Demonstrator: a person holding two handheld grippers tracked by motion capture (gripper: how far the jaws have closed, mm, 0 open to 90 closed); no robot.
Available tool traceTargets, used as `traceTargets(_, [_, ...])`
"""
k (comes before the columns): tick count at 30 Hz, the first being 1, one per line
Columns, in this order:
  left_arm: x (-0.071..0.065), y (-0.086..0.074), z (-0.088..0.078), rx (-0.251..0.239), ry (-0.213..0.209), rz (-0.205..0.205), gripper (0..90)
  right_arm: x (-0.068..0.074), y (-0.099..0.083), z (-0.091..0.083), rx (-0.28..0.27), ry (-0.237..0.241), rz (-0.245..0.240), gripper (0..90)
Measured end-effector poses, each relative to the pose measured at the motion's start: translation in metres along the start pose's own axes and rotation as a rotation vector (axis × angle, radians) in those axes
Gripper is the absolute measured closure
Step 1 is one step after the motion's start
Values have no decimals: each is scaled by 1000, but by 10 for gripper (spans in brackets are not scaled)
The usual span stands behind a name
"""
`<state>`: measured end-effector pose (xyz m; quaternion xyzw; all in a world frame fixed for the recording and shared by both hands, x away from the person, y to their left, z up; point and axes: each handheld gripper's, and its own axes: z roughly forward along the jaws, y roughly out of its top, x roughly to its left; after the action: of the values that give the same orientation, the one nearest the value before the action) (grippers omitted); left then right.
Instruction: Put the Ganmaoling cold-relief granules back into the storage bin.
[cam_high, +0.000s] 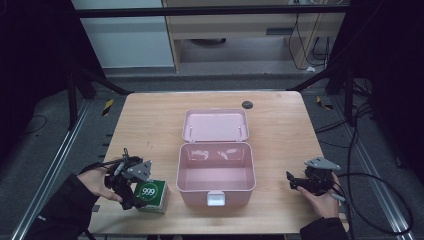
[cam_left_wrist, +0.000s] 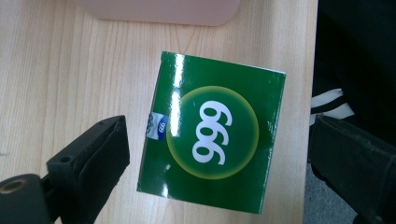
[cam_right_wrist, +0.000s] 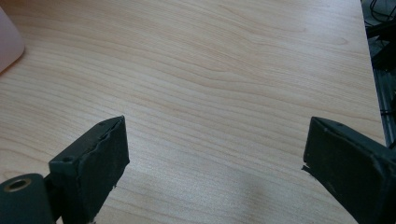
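Wooden table (cam_high: 150, 120): left gripper (cam_high: 131, 192) open-jawed over green box (cam_high: 154, 196).

Brightness: my table (cam_high: 150, 115) sits evenly lit; surroundings fall nearly black.
Glare: white streaks on my green box (cam_left_wrist: 212, 140), upper left.
Focus: high view soft; my jaws blur at the bottom edges.
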<state>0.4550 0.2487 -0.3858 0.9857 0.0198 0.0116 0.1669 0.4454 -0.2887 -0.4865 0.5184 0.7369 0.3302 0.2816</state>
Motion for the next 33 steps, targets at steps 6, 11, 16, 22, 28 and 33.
traceTargets(6, [2,3,6,19,-4,12,42,0,0,1,10,7,3,60])
traceTargets(11, [2,5,9,28,-1,21,38,0,0,1,14,4,-6,58])
traceTargets(16, [3,5,12,28,-8,25,43,0,0,1,20,7,-8,49])
traceTargets(22, [3,5,18,27,-12,30,44,1,0,2,27,6,-10,44])
traceTargets(28, [5,8,23,29,-19,37,43,1,0,3,31,7,-12,41])
traceTargets(33, [6,9,27,43,-22,42,43,1,0,3,35,5,-16,39])
